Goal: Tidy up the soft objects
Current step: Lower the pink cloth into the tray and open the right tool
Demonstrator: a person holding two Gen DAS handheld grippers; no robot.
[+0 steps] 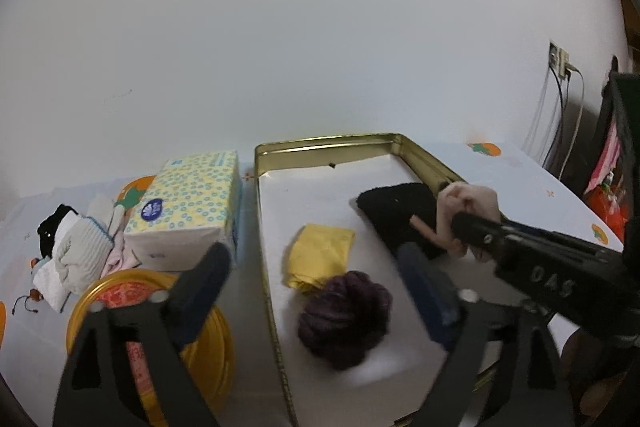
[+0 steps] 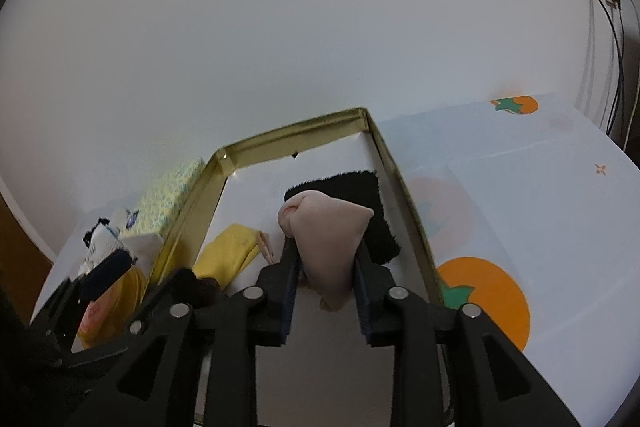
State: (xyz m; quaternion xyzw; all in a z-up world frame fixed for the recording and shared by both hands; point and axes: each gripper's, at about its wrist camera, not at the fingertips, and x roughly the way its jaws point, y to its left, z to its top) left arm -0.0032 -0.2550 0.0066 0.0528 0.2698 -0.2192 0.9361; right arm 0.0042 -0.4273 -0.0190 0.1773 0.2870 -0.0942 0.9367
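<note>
**Pink cloth held over the gold tin by the right gripper**

The right gripper (image 2: 326, 259) is clenched on a pale pink cloth (image 2: 328, 227), which is pinched between both fingers and held above the white floor of the gold-rimmed tin (image 1: 332, 141). A black fuzzy cloth (image 1: 400, 211) is seen lying in the tin at its far right, against the right wall, directly beyond the pink cloth. A folded yellow cloth (image 1: 320, 255) lies near the tin's middle, and a dark purple yarn ball (image 1: 346, 319) rests just nearer, touching the yellow cloth's near edge.

The left gripper (image 1: 316, 283) is spread wide with nothing between its fingers, positioned over the tin's left wall.

Left of the tin, a tissue pack (image 1: 188, 207) is noted, with a round yellow lid (image 1: 208, 355) near it and a heap of unsorted garments (image 1: 76, 251) further left on the persimmon-print tablecloth (image 2: 540, 211).
</note>
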